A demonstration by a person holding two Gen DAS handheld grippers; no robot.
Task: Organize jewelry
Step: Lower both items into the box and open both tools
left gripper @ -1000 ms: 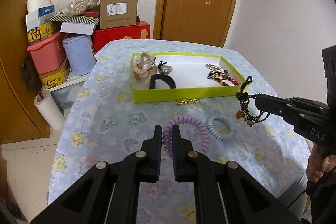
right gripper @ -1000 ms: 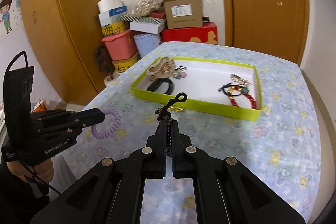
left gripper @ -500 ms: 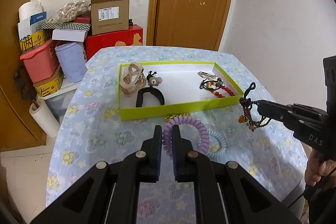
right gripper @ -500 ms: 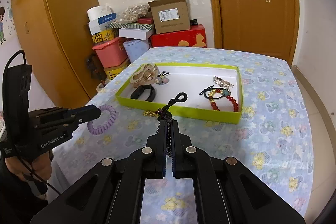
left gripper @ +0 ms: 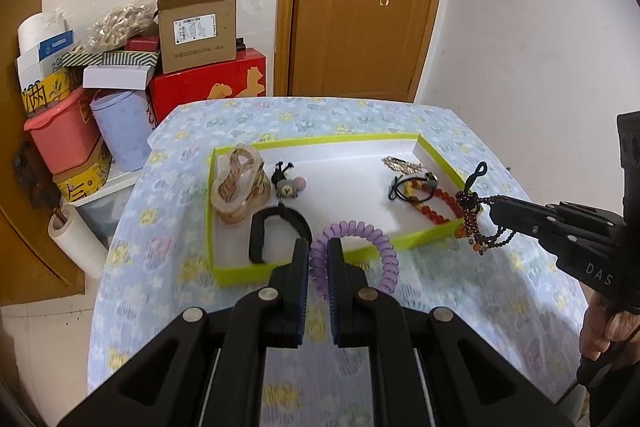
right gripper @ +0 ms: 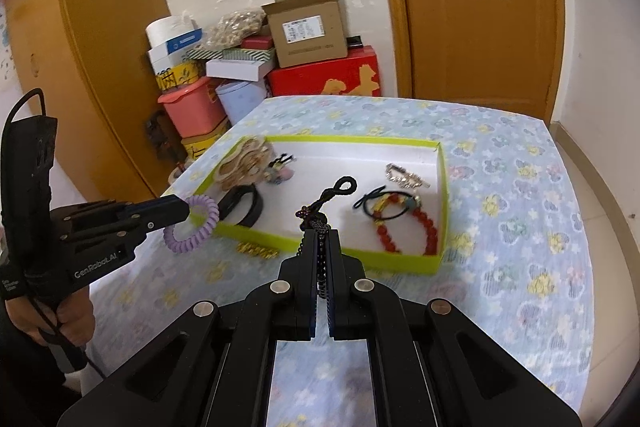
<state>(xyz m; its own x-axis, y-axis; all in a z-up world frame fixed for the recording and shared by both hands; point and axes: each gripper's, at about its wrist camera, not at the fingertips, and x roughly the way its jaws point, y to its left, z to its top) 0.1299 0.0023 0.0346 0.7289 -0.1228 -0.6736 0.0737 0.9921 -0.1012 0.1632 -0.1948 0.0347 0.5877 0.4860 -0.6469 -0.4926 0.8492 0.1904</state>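
Left wrist: my left hand-held gripper (left gripper: 318,259) clamps the purple coil tie (left gripper: 352,247) over the green tray (left gripper: 236,273)'s near wall | Right wrist: my right hand-held gripper (right gripper: 322,247) pinches the dark bead strand (right gripper: 320,205) at that tray's near wall, above the desk (right gripper: 520,211).
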